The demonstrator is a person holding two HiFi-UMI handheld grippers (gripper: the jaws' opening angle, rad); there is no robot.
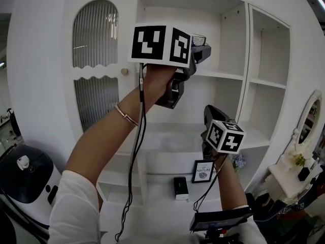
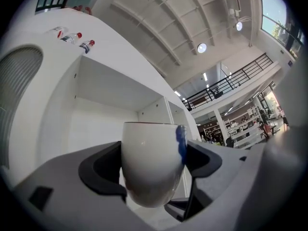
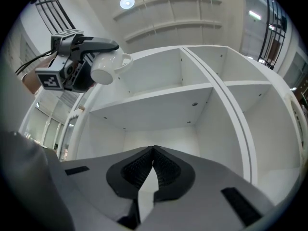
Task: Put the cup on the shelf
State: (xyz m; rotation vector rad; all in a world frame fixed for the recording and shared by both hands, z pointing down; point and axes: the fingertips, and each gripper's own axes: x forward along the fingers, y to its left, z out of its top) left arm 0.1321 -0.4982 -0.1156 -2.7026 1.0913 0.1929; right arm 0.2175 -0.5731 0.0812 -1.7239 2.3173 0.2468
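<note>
A white cup (image 2: pixel 151 162) with a blue mark on its side sits upright between the jaws of my left gripper (image 2: pixel 153 172), which is shut on it. In the head view that gripper (image 1: pixel 199 49) is raised high in front of the upper shelf (image 1: pixel 223 75) of the white cabinet, and only the cup's rim (image 1: pixel 199 37) shows past the marker cube. From the right gripper view the cup (image 3: pixel 107 67) hangs beside the upper left compartment, handle toward the shelf. My right gripper (image 3: pixel 152 154) is shut and empty, and it is held lower (image 1: pixel 209 111) before the middle shelf.
The cabinet has a ribbed-glass door (image 1: pixel 95 60) at left and open compartments at right. On a lower shelf stand a framed picture (image 1: pixel 203 171) and a black box (image 1: pixel 181 188). A white appliance (image 1: pixel 25 179) is at lower left, an oval mirror (image 1: pixel 307 121) at right.
</note>
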